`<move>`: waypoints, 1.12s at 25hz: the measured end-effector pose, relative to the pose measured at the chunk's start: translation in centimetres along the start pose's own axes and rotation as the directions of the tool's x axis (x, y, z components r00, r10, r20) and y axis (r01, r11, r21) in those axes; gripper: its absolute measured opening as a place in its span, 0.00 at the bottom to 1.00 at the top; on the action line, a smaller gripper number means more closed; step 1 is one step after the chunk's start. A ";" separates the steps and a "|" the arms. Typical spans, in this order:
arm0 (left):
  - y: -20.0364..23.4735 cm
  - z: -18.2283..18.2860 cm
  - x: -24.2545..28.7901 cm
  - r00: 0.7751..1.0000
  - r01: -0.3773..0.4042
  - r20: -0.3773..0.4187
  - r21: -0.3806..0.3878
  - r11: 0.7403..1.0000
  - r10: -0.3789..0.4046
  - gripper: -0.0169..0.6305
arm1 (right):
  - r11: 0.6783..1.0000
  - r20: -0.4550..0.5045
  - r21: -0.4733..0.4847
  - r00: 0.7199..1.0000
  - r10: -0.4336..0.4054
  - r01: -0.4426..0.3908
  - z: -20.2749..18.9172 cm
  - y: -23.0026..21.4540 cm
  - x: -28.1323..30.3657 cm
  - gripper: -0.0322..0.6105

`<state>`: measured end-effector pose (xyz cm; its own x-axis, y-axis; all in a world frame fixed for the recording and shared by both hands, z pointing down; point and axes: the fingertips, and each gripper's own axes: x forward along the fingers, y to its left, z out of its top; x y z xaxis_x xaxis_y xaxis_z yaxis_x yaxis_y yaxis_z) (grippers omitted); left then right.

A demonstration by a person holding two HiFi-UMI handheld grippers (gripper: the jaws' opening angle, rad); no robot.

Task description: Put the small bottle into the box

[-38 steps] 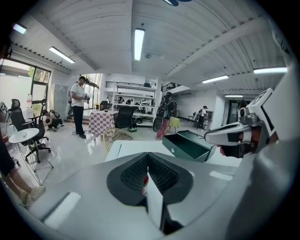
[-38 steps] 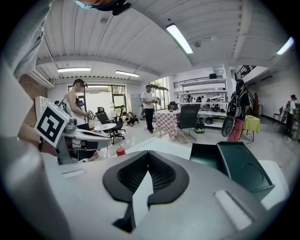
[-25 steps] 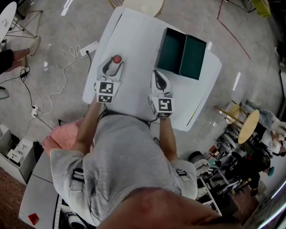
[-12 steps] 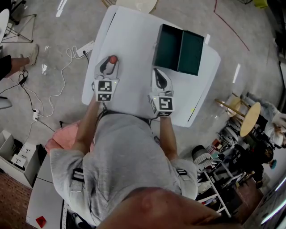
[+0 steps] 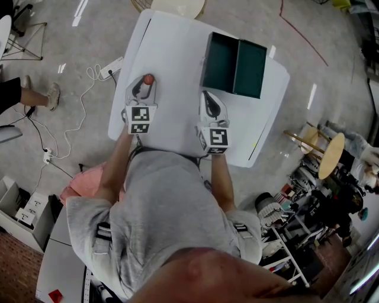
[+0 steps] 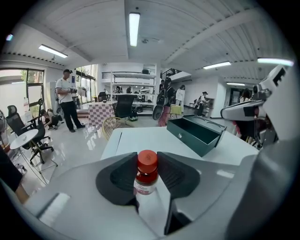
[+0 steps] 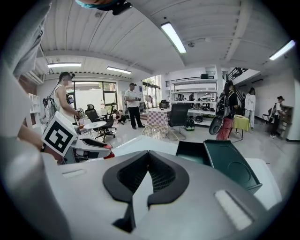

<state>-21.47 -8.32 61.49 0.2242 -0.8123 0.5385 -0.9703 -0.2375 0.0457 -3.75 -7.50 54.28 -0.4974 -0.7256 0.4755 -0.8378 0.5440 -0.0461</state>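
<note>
The small bottle (image 5: 148, 79) has a red cap and dark contents, and it stands near the left edge of the white table (image 5: 172, 47). My left gripper (image 5: 145, 84) has it between its jaws. In the left gripper view both pads touch the cap of the bottle (image 6: 146, 174) while the jaws are closing. The dark green box (image 5: 234, 57) lies open at the far right of the table, and it also shows as the box (image 6: 197, 133) ahead of the left gripper. My right gripper (image 5: 206, 96) rests shut and empty in front of the box (image 7: 220, 161).
A power strip (image 5: 115, 64) with white cable lies on the floor left of the table. A round wooden stool (image 5: 328, 160) stands to the right, and a pale round seat (image 5: 180, 6) beyond the table's far end. Several people stand far back in the room.
The left jaws have drawn in around the bottle's cap. The bottle and the right gripper stay where they were.
</note>
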 end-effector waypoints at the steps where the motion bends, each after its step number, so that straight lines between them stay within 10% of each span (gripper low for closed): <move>1: 0.0 -0.1 -0.1 1.000 0.002 0.000 -0.003 1.000 -0.002 0.24 | 1.000 0.003 0.000 1.000 -0.003 0.003 0.0 0.0 -0.1 0.05; 28: -7.2 8.1 -5.8 0.974 0.131 0.172 0.122 0.984 -0.151 0.24 | 0.990 0.150 0.053 0.979 -0.140 0.133 2.6 -1.9 -7.3 0.05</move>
<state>-15.01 -6.20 51.26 0.3802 -0.8464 0.3728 -0.9142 -0.4051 0.0127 0.86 -4.32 48.67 -0.4033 -0.8496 0.3399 -0.9074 0.4193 -0.0289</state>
